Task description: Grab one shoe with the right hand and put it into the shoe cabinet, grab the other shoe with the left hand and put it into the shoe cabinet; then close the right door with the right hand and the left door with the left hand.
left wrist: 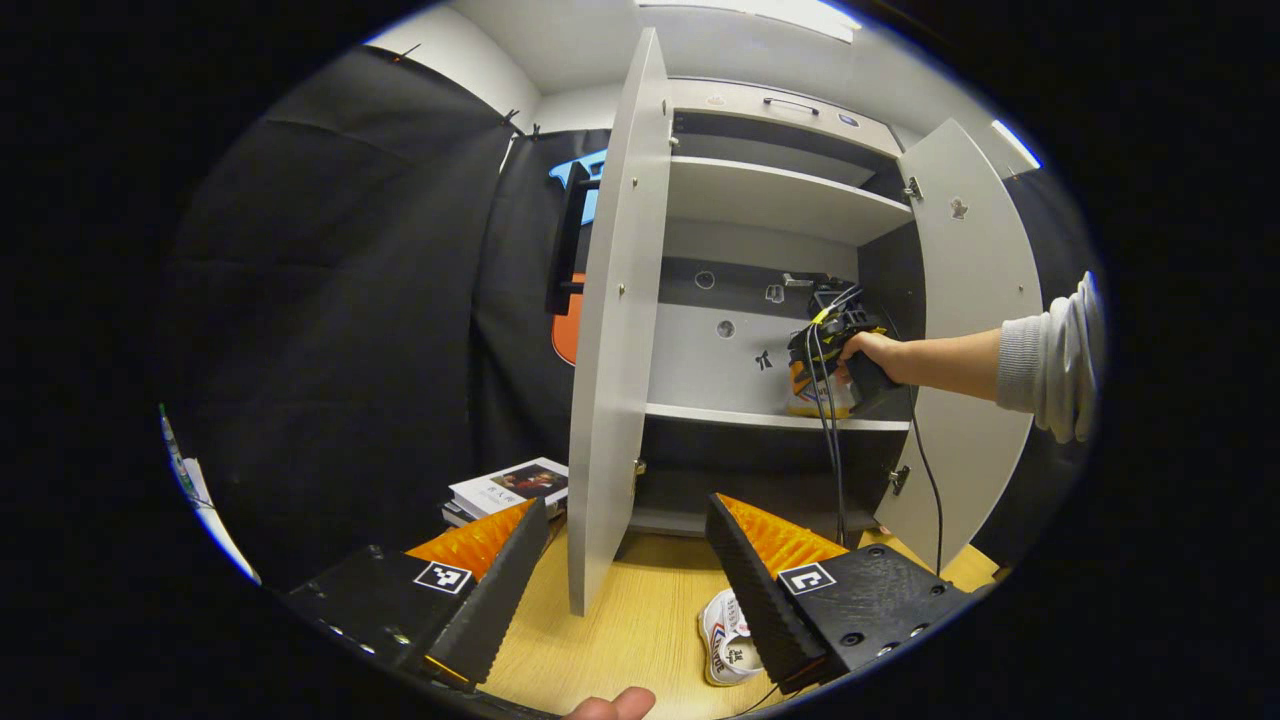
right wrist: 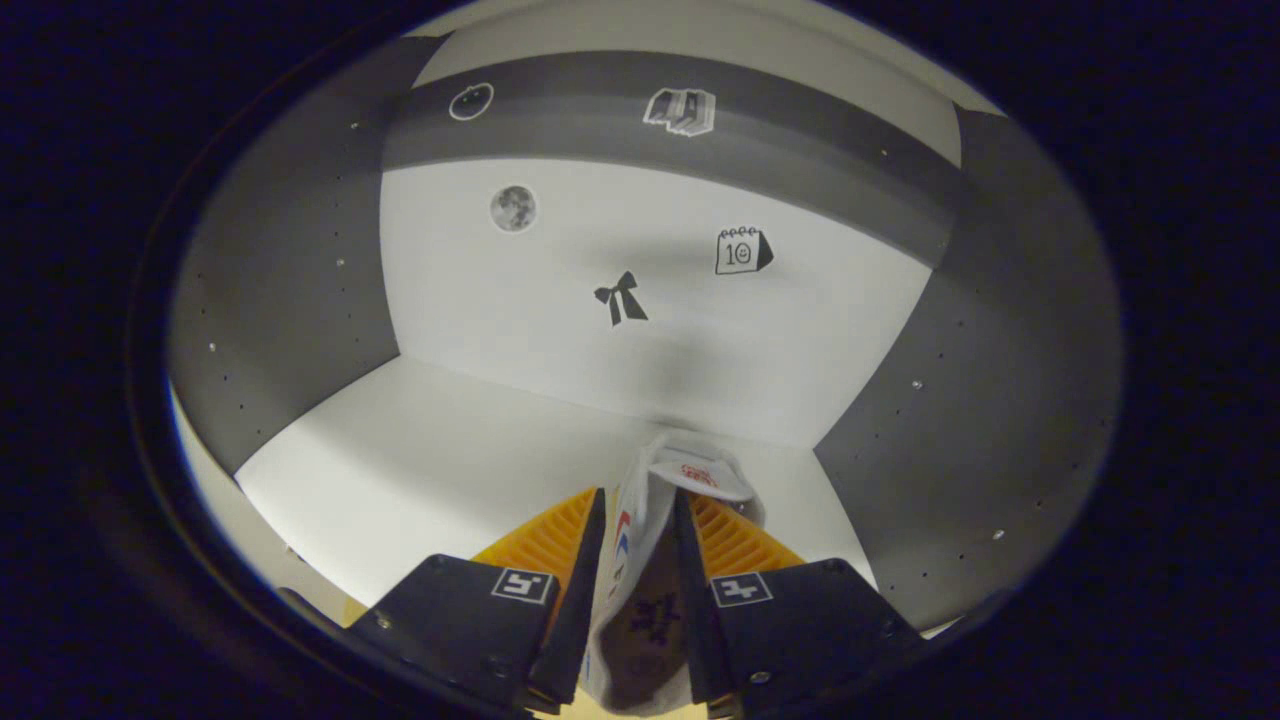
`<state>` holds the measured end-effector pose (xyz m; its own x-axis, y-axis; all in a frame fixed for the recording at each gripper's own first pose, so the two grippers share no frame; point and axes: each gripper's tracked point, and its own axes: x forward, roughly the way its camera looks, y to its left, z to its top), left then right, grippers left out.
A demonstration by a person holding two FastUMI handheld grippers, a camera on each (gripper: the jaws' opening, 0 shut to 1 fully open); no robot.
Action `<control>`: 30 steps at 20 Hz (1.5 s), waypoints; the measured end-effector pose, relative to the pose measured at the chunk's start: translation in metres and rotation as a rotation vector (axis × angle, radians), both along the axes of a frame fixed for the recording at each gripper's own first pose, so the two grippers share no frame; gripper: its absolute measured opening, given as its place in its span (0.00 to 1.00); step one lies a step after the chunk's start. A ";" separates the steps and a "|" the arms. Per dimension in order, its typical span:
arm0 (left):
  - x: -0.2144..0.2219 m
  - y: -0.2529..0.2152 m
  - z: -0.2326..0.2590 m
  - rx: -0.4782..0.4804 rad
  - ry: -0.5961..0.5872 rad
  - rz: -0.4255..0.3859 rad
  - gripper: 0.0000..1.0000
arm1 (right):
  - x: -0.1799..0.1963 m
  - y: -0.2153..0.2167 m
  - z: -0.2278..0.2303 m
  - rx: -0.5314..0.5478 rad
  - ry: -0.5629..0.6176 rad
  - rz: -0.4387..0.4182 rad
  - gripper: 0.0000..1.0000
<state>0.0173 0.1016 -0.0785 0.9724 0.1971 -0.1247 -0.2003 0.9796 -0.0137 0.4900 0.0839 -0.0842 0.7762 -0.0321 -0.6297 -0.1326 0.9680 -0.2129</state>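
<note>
The shoe cabinet (left wrist: 780, 200) stands with its left door (left wrist: 612, 330) and right door (left wrist: 975, 330) swung open. One white shoe (left wrist: 728, 640) lies on the wooden table (left wrist: 620, 620), just beside the right finger of my open left gripper (left wrist: 625, 505), which has nothing between its fingers. A hand holds my right gripper (left wrist: 835, 350) inside the cabinet over the middle shelf (left wrist: 720, 413). In the right gripper view, that gripper (right wrist: 637, 495) is shut on the other white shoe (right wrist: 645, 540), toe pointing toward the back wall, low over the white shelf (right wrist: 450, 460).
A stack of books (left wrist: 510, 487) lies on the table left of the left door. The right gripper's cables (left wrist: 832, 460) hang down in front of the lower compartment. A sleeved arm (left wrist: 1040, 360) reaches across the right door. Small stickers (right wrist: 620, 298) dot the back wall.
</note>
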 end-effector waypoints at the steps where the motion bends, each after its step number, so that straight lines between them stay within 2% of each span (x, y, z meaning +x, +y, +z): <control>1: 0.001 -0.003 0.004 0.005 -0.012 -0.010 0.95 | -0.004 -0.001 0.009 -0.004 -0.017 0.001 0.52; 5: 0.004 -0.021 0.010 0.002 -0.038 -0.064 0.95 | -0.043 0.000 0.048 0.051 -0.118 0.018 0.55; 6: 0.005 -0.024 0.011 0.004 -0.044 -0.075 0.95 | -0.060 0.002 0.061 0.077 -0.160 0.026 0.49; 9: 0.004 -0.036 0.017 0.011 -0.070 -0.110 0.95 | -0.132 -0.005 0.094 0.119 -0.331 0.050 0.51; 10: 0.003 -0.040 0.018 0.014 -0.077 -0.123 0.95 | -0.165 -0.008 0.100 0.131 -0.391 0.056 0.60; 12: 0.000 -0.046 0.018 0.027 -0.079 -0.144 0.95 | -0.231 -0.017 0.101 0.149 -0.488 0.060 0.68; 14: -0.003 -0.051 0.019 0.040 -0.081 -0.159 0.95 | -0.290 -0.026 0.091 0.160 -0.539 0.054 0.82; 16: -0.008 -0.056 0.022 0.042 -0.095 -0.166 0.95 | -0.337 -0.035 0.075 0.163 -0.570 0.026 0.80; 18: -0.013 -0.062 0.024 0.042 -0.110 -0.174 0.95 | -0.371 -0.047 0.069 0.163 -0.620 0.000 0.82; 19: -0.015 -0.065 0.024 0.045 -0.106 -0.183 0.95 | -0.387 -0.052 0.070 0.163 -0.640 -0.016 0.83; 22: -0.021 -0.073 0.024 0.069 -0.098 -0.194 0.95 | -0.423 -0.066 0.074 0.168 -0.684 -0.041 1.00; 26: -0.020 -0.098 0.010 0.021 -0.102 -0.244 0.95 | -0.448 -0.076 0.084 0.164 -0.706 -0.030 1.00; 30: -0.012 -0.134 -0.058 -0.014 0.027 -0.312 0.95 | -0.461 -0.087 0.089 0.144 -0.723 -0.020 1.00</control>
<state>0.0054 -0.0320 -0.1366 0.9819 -0.1127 -0.1522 0.1099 0.9936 -0.0268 0.0285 -0.0031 0.0047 0.9992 -0.0064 0.0397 0.0107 0.9937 -0.1111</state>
